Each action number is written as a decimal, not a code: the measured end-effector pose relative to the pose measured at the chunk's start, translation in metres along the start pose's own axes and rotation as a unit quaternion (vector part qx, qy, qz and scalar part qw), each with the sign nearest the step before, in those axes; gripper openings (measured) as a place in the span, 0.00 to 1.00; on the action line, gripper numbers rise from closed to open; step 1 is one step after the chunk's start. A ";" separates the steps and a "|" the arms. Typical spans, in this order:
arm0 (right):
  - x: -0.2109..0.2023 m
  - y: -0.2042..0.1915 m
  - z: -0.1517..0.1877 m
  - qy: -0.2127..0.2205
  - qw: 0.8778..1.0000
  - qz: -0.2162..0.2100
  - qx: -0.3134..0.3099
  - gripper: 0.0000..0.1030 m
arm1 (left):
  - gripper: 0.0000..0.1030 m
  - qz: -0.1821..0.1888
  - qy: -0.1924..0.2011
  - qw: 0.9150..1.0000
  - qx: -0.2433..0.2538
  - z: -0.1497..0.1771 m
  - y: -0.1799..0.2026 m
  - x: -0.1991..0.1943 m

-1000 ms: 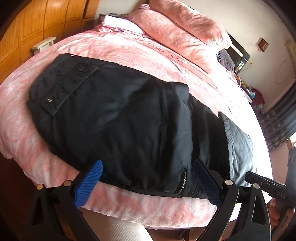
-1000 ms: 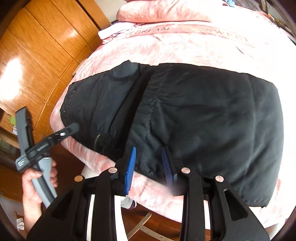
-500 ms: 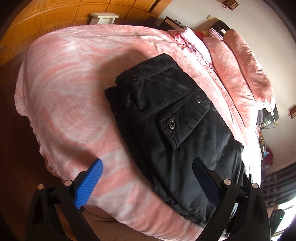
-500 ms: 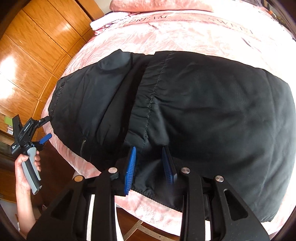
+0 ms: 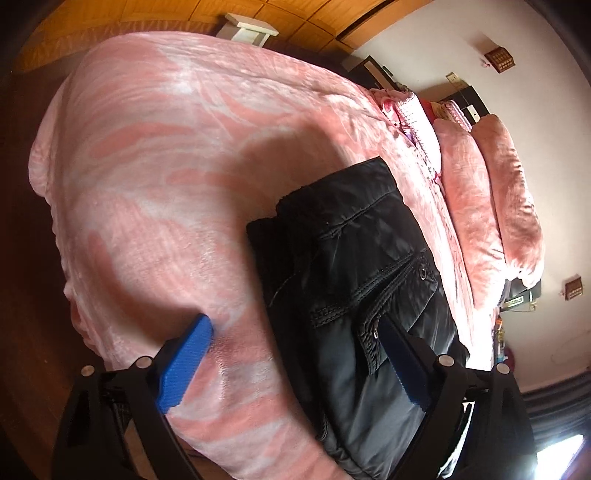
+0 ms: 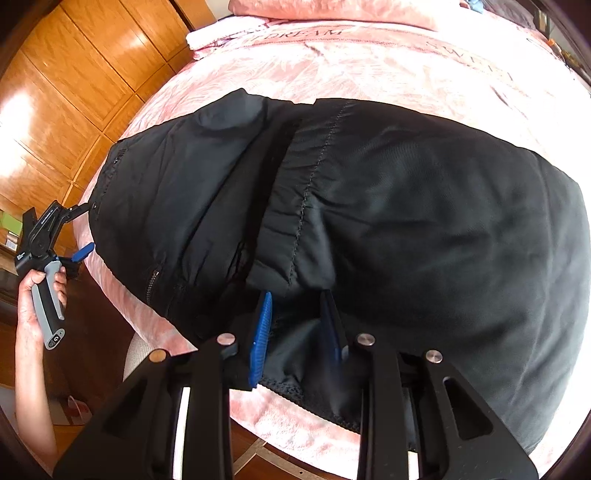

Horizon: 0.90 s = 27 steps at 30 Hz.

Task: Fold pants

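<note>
Black padded pants (image 5: 354, 266) lie folded across a pink bed (image 5: 155, 192); the snap pocket flap (image 5: 402, 280) faces up. My left gripper (image 5: 295, 325) hangs just over the pants' short end. Its jaws stand wide and are closing: one blue pad is over the pink cover, the other over the pocket, neither pressing. In the right wrist view the pants (image 6: 424, 221) fill the middle, and the left gripper (image 6: 88, 229) sits in a hand at their left end. My right gripper (image 6: 295, 299) is at the near hem, its jaws narrow and closing, with a pinch of black fabric between the pads.
Pink pillows (image 5: 491, 206) lie at the head of the bed, with a folded white cloth (image 6: 221, 33) beside them. A wooden wardrobe (image 6: 74, 81) and a small white stand (image 5: 251, 29) are past the bed's far side. The bed edge and dark floor lie just below both grippers.
My left gripper has swung along the bed to the pants' pocket end and rolled, its jaws narrowing a little. The right gripper has sunk slightly onto the near hem.
</note>
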State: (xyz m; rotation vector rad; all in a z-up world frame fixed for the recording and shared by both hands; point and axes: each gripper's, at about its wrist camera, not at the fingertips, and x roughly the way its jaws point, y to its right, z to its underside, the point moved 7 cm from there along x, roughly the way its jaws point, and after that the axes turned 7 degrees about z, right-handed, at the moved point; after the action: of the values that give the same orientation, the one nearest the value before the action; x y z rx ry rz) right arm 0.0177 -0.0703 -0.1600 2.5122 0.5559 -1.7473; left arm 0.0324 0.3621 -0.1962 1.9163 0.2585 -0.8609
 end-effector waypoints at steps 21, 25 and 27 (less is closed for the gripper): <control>0.009 -0.003 0.001 -0.004 1.000 0.007 -0.010 0.28 | 0.90 0.176 0.006 0.979 -0.105 -0.022 0.005 0.022; 0.010 -0.004 0.001 -0.005 1.000 0.011 -0.010 0.28 | 0.84 0.205 0.015 0.975 -0.090 -0.019 0.007 0.017; 0.011 -0.004 0.001 -0.005 1.000 0.013 -0.011 0.28 | 0.55 0.188 0.006 0.977 -0.095 -0.015 0.001 0.019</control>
State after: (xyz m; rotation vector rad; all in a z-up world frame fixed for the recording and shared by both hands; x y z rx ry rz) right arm 0.0189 -0.0633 -0.1697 2.4838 0.5355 -1.7329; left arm 0.0532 0.3707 -0.2040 1.7174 -0.0193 -0.5509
